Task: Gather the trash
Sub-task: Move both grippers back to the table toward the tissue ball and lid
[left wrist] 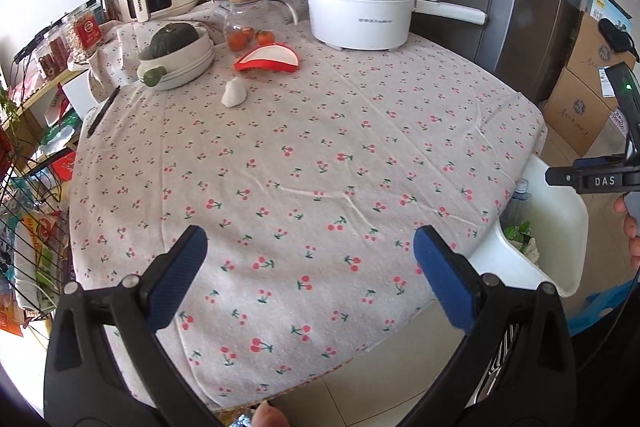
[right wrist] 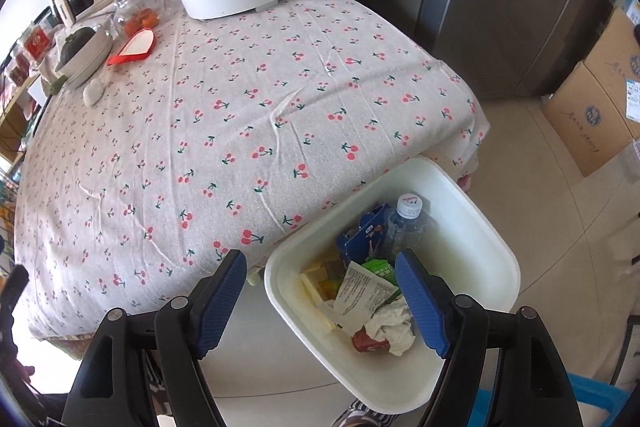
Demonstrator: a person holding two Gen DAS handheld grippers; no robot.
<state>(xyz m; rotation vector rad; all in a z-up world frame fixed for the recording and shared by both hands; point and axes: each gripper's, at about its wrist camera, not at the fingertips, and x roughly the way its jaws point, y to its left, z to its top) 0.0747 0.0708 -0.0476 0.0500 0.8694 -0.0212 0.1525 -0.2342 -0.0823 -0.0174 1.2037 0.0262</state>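
**Both grippers empty at the table edge**

Left gripper [left wrist: 310, 263] and right gripper [right wrist: 320, 281]: jaws apart, holding nothing. Bin [right wrist: 496, 267] beside table [right wrist: 280, 87] holds bottle [right wrist: 408, 217], cartons, crumpled paper. White lump [left wrist: 235, 94], possibly tissue, lies near red dish [left wrist: 267, 58].

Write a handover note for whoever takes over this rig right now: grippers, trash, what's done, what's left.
Left gripper: jaws open, empty, over the near part of the table.
Right gripper: jaws open, empty, above the white bin beside the table's edge.
Done: the bin already holds a plastic bottle, a blue carton, a crumpled tissue and wrappers.
Left: a crumpled white wad lies on the cloth near the bowl with the squash. It looks like the only trash remaining.
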